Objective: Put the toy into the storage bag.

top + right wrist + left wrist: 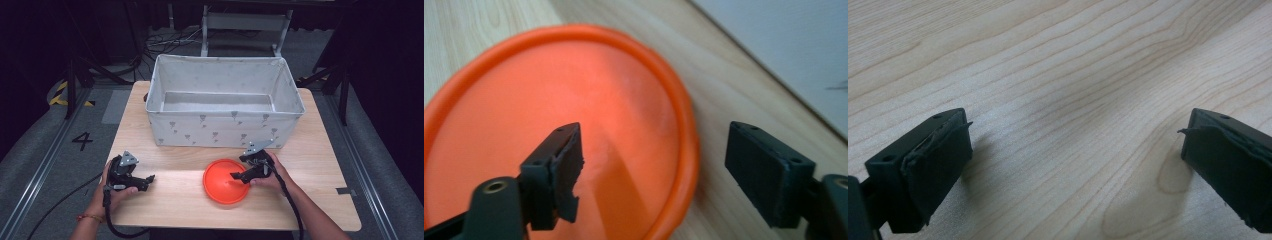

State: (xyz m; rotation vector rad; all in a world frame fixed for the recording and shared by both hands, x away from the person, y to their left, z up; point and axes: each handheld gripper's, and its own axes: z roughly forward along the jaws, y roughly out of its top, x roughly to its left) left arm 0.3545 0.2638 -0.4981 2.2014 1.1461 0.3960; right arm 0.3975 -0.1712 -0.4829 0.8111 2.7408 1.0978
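Orange bowl: we see the orange bowl (226, 181) low and just right of centre in the high view, resting on the wooden worktop (175, 200), in front of the fabric bin (225, 132).
Right claw: our right claw (239, 176) hovers at the bowl's right rim, jaws apart, one above the bowl's inside and one outside the rim (691, 150); nothing is pinched yet.
Left claw: our left claw (150, 178) sits at the lower left of the frame, jaws wide apart over bare wood (1073, 100), holding nothing.
Risk, rim: we judge the thin, smooth rim could slide out if we close too shallow.
Risk, tipping: pressing down on one edge could flip or skate the bowl.
Risk, bin: a lift could snag the bin's front wall.
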